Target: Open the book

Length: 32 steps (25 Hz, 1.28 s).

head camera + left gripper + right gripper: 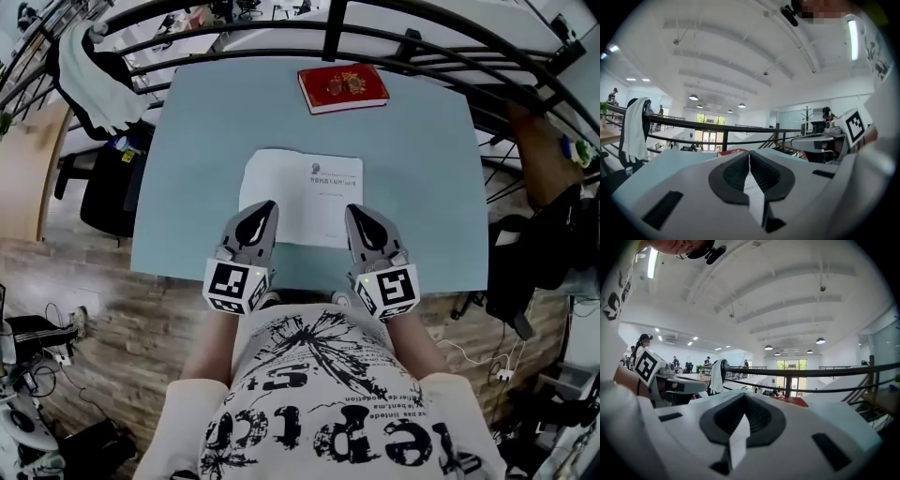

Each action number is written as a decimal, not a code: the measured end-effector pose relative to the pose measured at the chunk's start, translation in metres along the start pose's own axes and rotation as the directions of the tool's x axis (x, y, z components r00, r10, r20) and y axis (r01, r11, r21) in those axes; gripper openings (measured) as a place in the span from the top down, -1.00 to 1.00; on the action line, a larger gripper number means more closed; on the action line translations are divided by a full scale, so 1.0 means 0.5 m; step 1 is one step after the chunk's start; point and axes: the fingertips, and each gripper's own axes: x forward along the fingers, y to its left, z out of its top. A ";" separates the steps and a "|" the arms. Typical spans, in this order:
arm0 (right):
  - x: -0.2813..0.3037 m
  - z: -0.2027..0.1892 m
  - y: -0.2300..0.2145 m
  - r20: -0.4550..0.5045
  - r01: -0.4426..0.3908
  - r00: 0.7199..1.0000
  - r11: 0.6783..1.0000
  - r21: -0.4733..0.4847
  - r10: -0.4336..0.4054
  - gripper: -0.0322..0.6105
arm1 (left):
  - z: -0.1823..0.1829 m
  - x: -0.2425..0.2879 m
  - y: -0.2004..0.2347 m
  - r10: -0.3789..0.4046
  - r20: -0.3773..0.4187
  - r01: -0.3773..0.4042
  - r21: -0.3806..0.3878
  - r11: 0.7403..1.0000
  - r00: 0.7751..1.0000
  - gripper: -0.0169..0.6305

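The left gripper (265, 206) and the right gripper (355, 212), jaws closed on nothing, hover above the near edge of the white book (305, 183) — flat on the table (202, 122), printed page up — so it seems already opened.

Left hand-held gripper (749, 154): jaws closed together, tips meeting, nothing clamped between the pads.
Printed white page (753, 191): seen through the slit below the pads.
Worktop (670, 161): pale blue.
Red book (733, 151): a sliver beyond the jaw tips.
Railing (717, 126): black, behind the worktop.
White cloth (635, 129): draped at left.
Right hand-held gripper (834, 137): at right, marker cube showing.
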 end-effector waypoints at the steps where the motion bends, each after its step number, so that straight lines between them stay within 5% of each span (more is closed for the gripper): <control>1: -0.009 0.005 -0.011 0.010 0.008 1.000 1.000 -0.003 -0.008 0.87 | 0.016 0.004 -0.017 -0.015 0.015 0.015 0.013 1.000 1.000 0.88; 11: -0.067 0.008 -0.080 0.036 0.058 0.998 0.998 -0.017 -0.057 0.87 | 0.064 0.038 -0.099 -0.057 0.048 0.055 0.050 0.997 0.997 0.88; 32: -0.088 0.011 -0.086 0.044 0.090 0.995 0.996 -0.021 -0.089 0.87 | 0.079 0.026 -0.121 -0.049 0.073 0.046 0.032 0.998 0.996 0.88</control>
